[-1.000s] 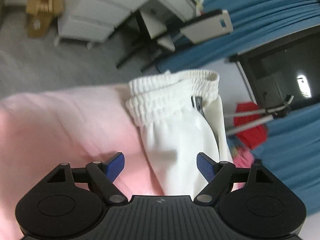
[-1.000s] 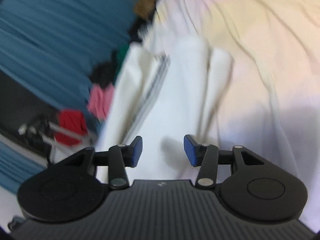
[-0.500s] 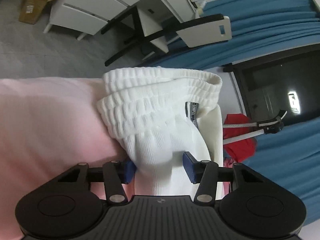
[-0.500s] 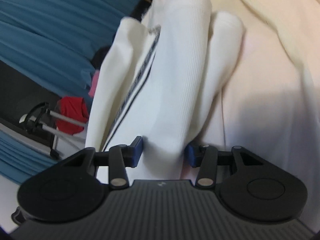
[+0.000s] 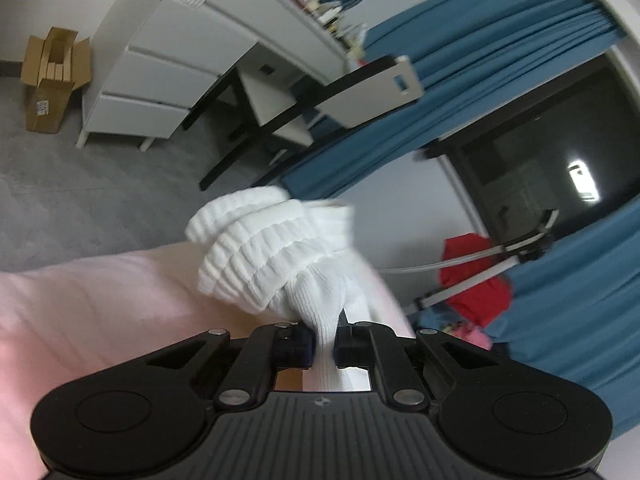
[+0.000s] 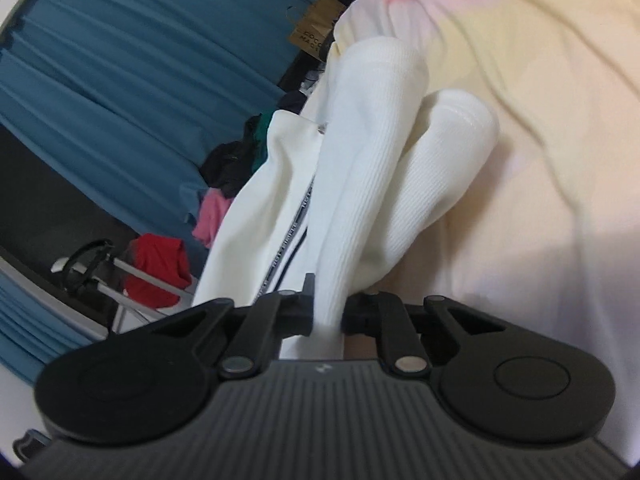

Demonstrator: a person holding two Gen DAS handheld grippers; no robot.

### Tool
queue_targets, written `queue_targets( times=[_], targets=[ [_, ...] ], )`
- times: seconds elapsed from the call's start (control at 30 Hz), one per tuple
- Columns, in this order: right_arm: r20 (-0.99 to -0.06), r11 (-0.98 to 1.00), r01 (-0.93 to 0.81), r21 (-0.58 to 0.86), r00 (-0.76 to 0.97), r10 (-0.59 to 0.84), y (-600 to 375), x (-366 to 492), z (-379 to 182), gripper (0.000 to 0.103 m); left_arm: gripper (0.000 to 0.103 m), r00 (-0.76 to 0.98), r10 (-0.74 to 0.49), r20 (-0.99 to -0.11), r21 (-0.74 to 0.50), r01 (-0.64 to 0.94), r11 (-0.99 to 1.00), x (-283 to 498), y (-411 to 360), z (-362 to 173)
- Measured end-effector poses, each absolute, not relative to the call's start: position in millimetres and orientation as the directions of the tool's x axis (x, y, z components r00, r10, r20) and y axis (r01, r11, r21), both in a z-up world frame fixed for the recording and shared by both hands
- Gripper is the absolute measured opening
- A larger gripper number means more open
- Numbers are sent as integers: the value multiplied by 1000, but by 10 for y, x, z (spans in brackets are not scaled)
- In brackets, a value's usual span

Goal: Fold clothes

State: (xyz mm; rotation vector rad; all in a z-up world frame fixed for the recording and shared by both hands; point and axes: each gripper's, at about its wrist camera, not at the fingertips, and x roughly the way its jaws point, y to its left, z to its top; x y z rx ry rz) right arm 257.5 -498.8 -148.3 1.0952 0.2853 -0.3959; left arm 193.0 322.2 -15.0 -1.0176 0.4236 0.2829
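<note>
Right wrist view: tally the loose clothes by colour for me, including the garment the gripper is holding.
White: 1, the white trousers, gripped by the right gripper
Red: 1, the red garment on the rack
Pink: 1, the pink garment
Dark: 1, the dark clothes pile, pieces too bunched to separate
Total: 4

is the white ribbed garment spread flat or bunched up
Bunched up: the white ribbed garment hangs gathered in folds, pinched by both the left hand-held gripper and right hand-held gripper.
</note>
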Motion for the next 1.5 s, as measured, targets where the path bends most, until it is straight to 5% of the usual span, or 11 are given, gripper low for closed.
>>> queue_targets(
  times=[0.3,0.6,0.7,0.77,1.03,1.23,1.43,1.5],
  targets=[
    [-402,246,409,879,912,-81,-5105,2088,-1373,13,9,870,2,-493,-729,-414,546,846,3400,356],
    [-403,233,390,891,915,12,-5243,1829,-1638,13,10,781,41,-623,-628,-530,570,513,3316,-35],
    [-405,232,385,893,913,43,-5284,1748,-1735,15,17,750,35,-660,-579,-538,613,454,3269,-144],
    [-406,230,382,895,912,64,-5311,1693,-1799,16,34,733,25,-680,-535,-519,667,395,3215,-151],
    [-385,166,369,914,920,73,-5381,1613,-1907,22,76,769,-26,-639,-298,-216,930,-24,2500,176],
    [-395,208,384,900,919,12,-5413,1619,-1860,33,83,833,-127,-539,-107,81,991,-74,1481,343],
    [-379,184,374,909,925,-9,-5465,1545,-1907,37,83,685,-358,-634,-125,367,922,431,216,-142],
    [-381,190,375,907,925,-8,-5469,1535,-1907,37,83,692,-370,-620,-46,439,897,545,-202,-270]
  ],
)
